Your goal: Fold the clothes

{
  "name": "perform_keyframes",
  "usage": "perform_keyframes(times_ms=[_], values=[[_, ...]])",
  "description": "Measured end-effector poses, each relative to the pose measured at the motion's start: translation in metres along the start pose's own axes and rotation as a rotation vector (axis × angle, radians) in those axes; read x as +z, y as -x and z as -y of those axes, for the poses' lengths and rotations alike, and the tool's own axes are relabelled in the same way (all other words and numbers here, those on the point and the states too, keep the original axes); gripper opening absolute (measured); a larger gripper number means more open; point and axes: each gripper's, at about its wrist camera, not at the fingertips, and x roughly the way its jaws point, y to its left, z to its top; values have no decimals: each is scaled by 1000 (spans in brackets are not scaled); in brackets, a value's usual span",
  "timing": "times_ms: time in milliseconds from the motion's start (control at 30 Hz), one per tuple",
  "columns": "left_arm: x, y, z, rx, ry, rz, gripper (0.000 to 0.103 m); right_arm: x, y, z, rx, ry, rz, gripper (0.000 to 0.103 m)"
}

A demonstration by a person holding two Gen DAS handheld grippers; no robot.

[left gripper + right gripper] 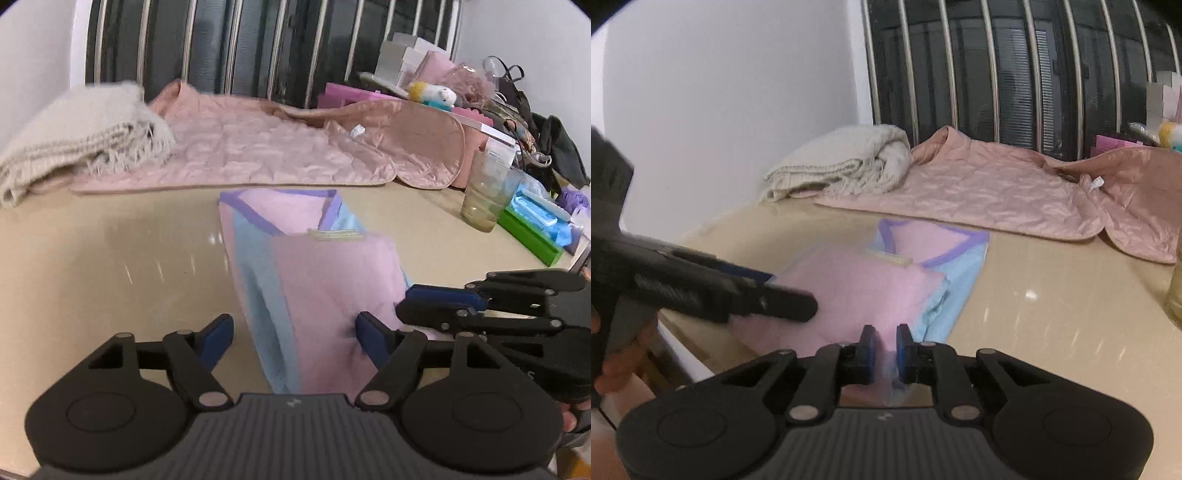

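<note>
A small pink and light-blue garment (325, 288) with purple neck trim lies partly folded on the beige table (110, 266). Its pink layer is folded up over the blue body. My left gripper (293, 332) is open and straddles the garment's near end, its right finger pressing into the pink cloth. My right gripper (886, 341) is shut on the garment's (849, 284) near pink edge, with fabric bunched between the blue pads. In the left wrist view the right gripper (406, 302) comes in from the right onto that edge. The left gripper (790, 291) shows blurred at the left.
A pink quilted jacket (258, 147) and a cream knitted blanket (74, 140) lie along the table's back by the barred window. A plastic cup (484, 192), a green box (528, 236) and piled clutter crowd the right side. The table's near edge (683, 350) is by the left hand.
</note>
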Motion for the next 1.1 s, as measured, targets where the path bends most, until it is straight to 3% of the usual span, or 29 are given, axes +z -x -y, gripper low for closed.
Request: perform_keyframes(times_ms=[67,133,233,300,367,500,533,600,733,800,867,900,933,967,1000,1033,1100], values=[[0,4,2,10,-2,3,76,2,4,-5,-14,17,2,12],[7,13,-4,-28,54,23,77,7,8,-10,-18,28,5,19],[16,12,-16,2,110,63,81,12,4,-18,2,63,27,23],[15,-4,-16,63,87,1,81,16,2,-22,15,87,41,24],[12,-6,-13,54,58,2,81,15,-7,-23,12,98,-7,24],[43,-5,-28,29,89,23,82,25,3,-12,38,78,8,29],[57,-9,-35,15,113,30,88,36,5,-2,42,45,32,33],[88,-36,-53,6,147,-1,94,63,-1,21,19,-28,62,47],[124,-102,-83,38,202,-119,93,107,-71,74,-80,-126,-91,46],[128,-128,-91,34,221,-170,85,117,-100,91,-107,-165,-161,44],[127,-134,-90,37,226,-155,66,117,-107,94,-92,-171,-182,43],[126,-137,-89,38,228,-148,58,117,-111,95,-85,-174,-192,37],[125,-137,-88,35,221,-150,38,117,-114,96,-78,-177,-203,19],[125,-138,-87,19,214,-162,21,117,-118,98,-70,-180,-213,10],[125,-138,-89,-4,226,-177,12,117,-122,99,-63,-183,-223,3],[124,-139,-92,-28,240,-193,5,117,-125,100,-56,-186,-234,2],[123,-127,-93,-44,264,-161,4,117,-133,103,-41,-192,-254,2]])
